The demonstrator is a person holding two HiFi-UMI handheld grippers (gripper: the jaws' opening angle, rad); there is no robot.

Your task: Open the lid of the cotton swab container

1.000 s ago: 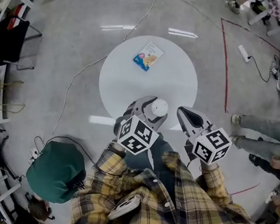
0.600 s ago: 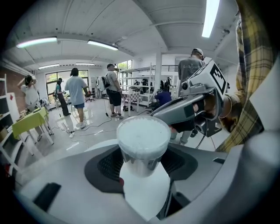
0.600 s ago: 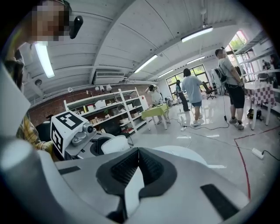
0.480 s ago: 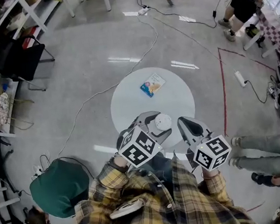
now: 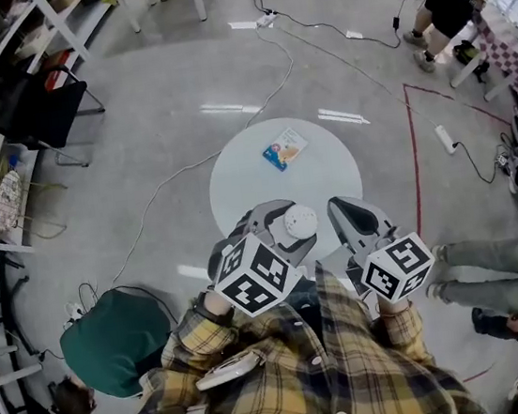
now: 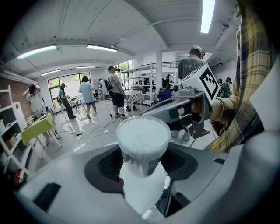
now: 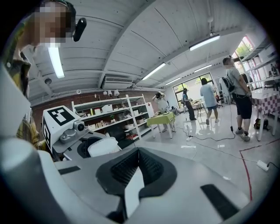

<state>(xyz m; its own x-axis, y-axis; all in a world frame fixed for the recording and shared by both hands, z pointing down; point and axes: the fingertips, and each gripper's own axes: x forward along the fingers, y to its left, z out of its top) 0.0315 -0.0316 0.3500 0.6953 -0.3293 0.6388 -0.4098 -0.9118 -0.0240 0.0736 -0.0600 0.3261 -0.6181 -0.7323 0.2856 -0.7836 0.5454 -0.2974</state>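
Cotton swab container raised off the table, lid apparently still closed

Cotton swab container (image 6: 143,139) sat clamped between the pads of the left gripper (image 5: 284,217), as it had a second before, but both grippers had risen and the white round table (image 5: 328,154) with its blue packet (image 5: 285,148) lay farther below. That looked like the pick-up finished and the opening not yet begun. The right gripper (image 7: 136,168) stayed pressed shut on nothing, so it would likely have to spread before taking the lid. The left gripper tilted down and away over the table's near edge. The right gripper hung just to its right, closer to level.
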